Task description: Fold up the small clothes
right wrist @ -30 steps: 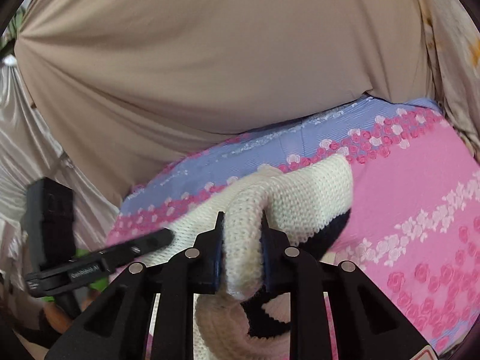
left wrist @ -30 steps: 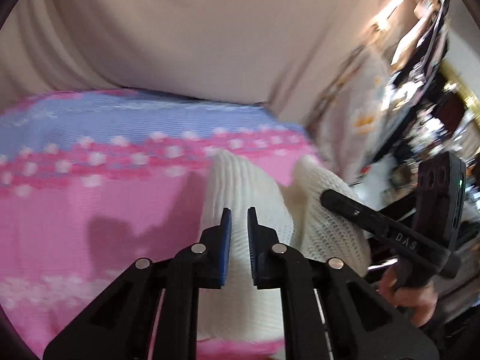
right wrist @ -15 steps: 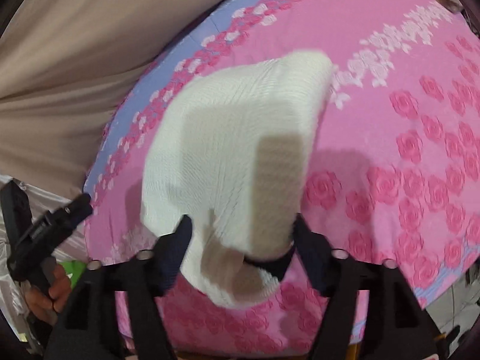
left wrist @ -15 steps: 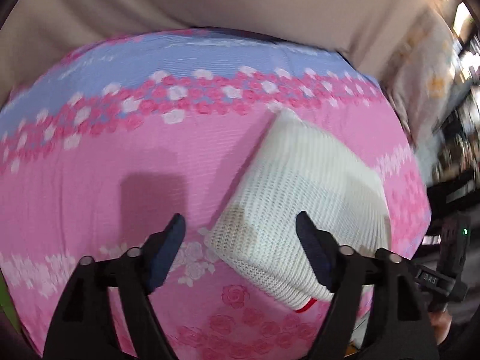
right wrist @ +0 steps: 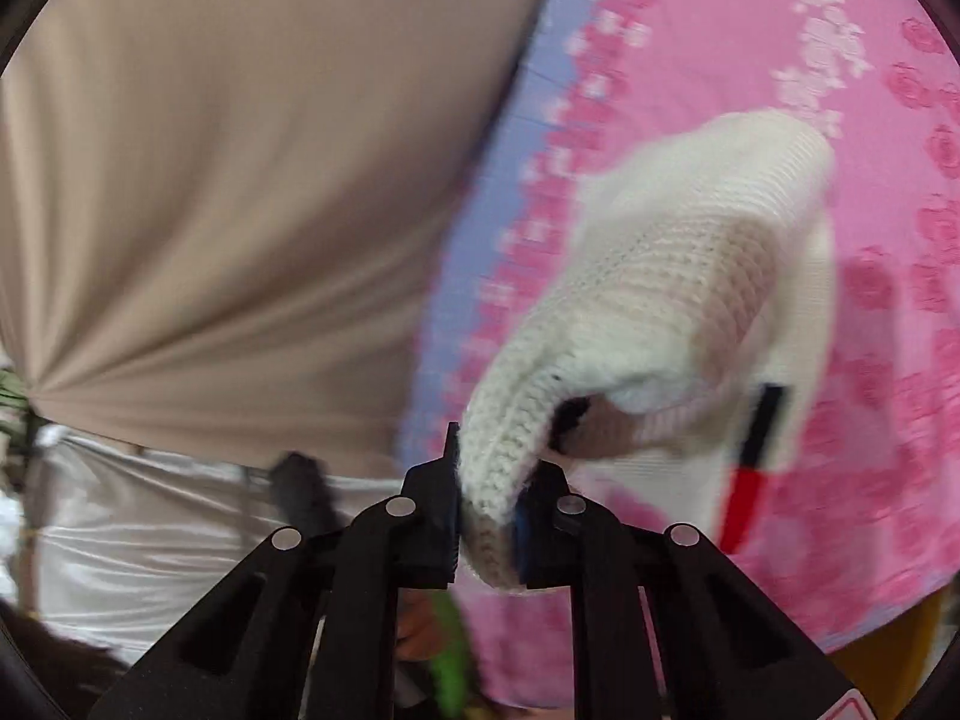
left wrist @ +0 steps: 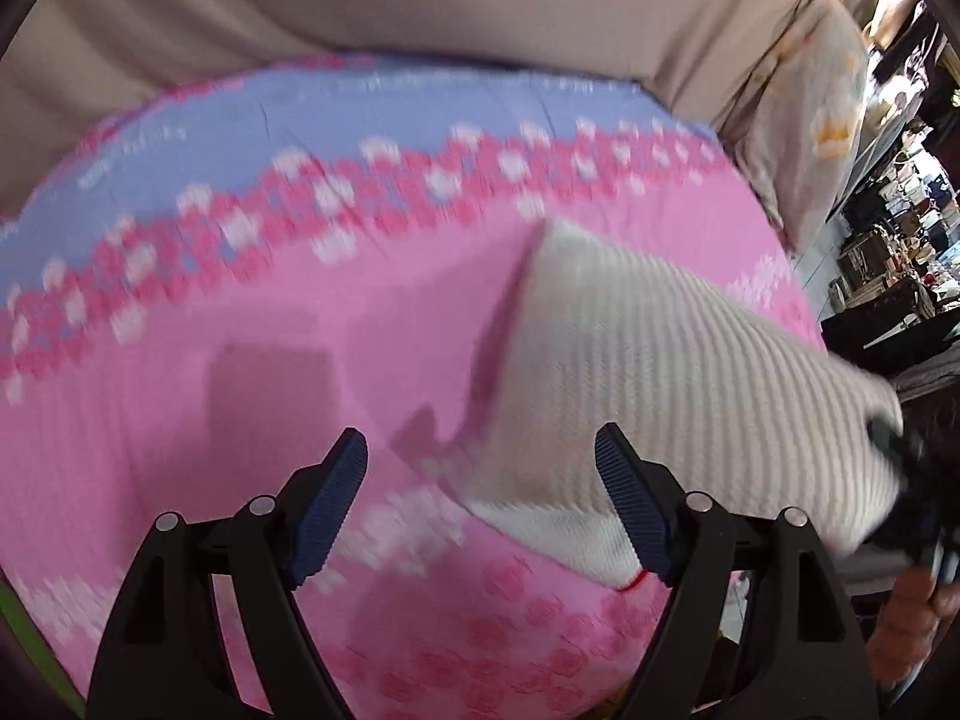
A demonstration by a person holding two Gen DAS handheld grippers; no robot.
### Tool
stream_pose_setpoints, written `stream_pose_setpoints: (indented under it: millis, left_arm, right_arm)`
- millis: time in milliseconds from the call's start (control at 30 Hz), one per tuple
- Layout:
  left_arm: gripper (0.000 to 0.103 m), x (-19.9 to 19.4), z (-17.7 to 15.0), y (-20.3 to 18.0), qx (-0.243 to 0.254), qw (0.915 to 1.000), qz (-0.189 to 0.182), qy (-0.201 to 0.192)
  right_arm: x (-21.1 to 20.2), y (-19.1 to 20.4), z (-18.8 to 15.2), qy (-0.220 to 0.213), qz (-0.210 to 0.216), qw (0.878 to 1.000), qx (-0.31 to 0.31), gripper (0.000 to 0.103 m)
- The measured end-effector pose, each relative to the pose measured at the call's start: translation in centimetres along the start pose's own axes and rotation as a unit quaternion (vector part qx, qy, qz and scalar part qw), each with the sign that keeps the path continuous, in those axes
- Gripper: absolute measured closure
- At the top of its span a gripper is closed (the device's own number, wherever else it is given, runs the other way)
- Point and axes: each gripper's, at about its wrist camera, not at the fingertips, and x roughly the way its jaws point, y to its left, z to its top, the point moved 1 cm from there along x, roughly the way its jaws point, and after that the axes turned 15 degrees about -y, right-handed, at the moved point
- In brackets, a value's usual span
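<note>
Knit garment (right wrist: 690,276), cream, soft and light, drapes limp on the pink floral bedsheet (left wrist: 300,360). Right hand-held gripper (right wrist: 489,516) closing, clamped on a bunched edge. Left hand-held gripper (left wrist: 480,504) apart, empty. Best held at corners.

No legible text, label, brand, number or sign is present in either view. Faint marks on the blue band of the bedspread (left wrist: 252,120) are too blurred to read.
</note>
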Motion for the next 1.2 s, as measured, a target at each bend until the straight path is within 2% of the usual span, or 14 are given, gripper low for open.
stream_pose_setpoints:
  millis: [100, 133, 200, 233, 300, 400, 500, 567, 600, 633, 700, 800, 1067, 1200]
  left_arm:
    - [0.021, 1.4, 1.6, 0.3, 0.028, 0.9996, -0.001, 0.001]
    - [0.021, 2.6, 1.7, 0.2, 0.037, 0.9992, -0.011, 0.009]
    - [0.021, 5.2, 1.4, -0.4, 0.047, 0.9978, -0.025, 0.041]
    - [0.021, 6.6, 1.0, -0.9, 0.047, 0.9965, -0.042, 0.055]
    - [0.021, 9.0, 0.2, -1.4, 0.047, 0.9945, -0.059, 0.072]
    - [0.021, 13.3, -1.5, -1.5, 0.024, 0.9908, -0.07, 0.114]
    - [0.017, 15.9, -2.8, -0.9, -0.018, 0.9864, -0.091, 0.136]
    - [0.016, 16.0, -3.0, -0.5, -0.044, 0.9854, -0.107, 0.125]
    - [0.028, 15.9, -3.1, -0.6, -0.041, 0.985, -0.109, 0.127]
    - [0.046, 15.7, -3.2, -0.8, -0.056, 0.9787, -0.143, 0.136]
    - [0.069, 14.6, -3.0, -0.8, -0.076, 0.9777, -0.143, 0.134]
    - [0.077, 10.7, -1.9, -1.4, -0.07, 0.982, -0.146, 0.097]
    - [0.08, -5.6, -0.3, 1.4, -0.147, 0.9804, -0.121, -0.049]
    - [0.07, -8.6, -4.3, 4.0, -0.174, 0.9815, -0.016, -0.078]
  right_arm:
    - [0.4, -2.0, -2.1, -0.002, -0.041, 0.999, 0.002, 0.089]
    - [1.6, -3.8, -3.5, 0.007, -0.133, 0.989, -0.066, 0.088]
    - [4.0, -8.1, -6.1, 0.049, -0.31, 0.932, -0.18, 0.081]
    - [3.9, -9.5, -6.9, 0.052, -0.314, 0.934, -0.163, 0.08]
    - [2.0, -10.2, -6.6, 0.013, -0.282, 0.954, -0.097, 0.072]
    - [1.1, -8.8, -4.4, -0.034, -0.293, 0.945, -0.138, 0.041]
    - [2.2, -9.7, -1.8, -0.053, -0.292, 0.943, -0.151, 0.03]
    - [3.8, -11.1, -0.7, -0.038, -0.274, 0.952, -0.128, 0.027]
    - [4.6, -12.0, -0.2, -0.035, -0.253, 0.961, -0.105, 0.02]
    - [5.4, -11.2, -0.2, -0.045, -0.234, 0.966, -0.101, 0.024]
    - [7.0, -10.4, -0.4, -0.02, -0.216, 0.972, -0.093, 0.057]
    - [7.4, -7.0, 0.2, -0.009, -0.187, 0.975, -0.119, 0.067]
    - [7.4, 9.4, 0.8, 0.051, -0.06, 0.942, -0.325, 0.069]
    - [8.7, 12.8, -1.8, 0.105, -0.01, 0.918, -0.383, 0.068]
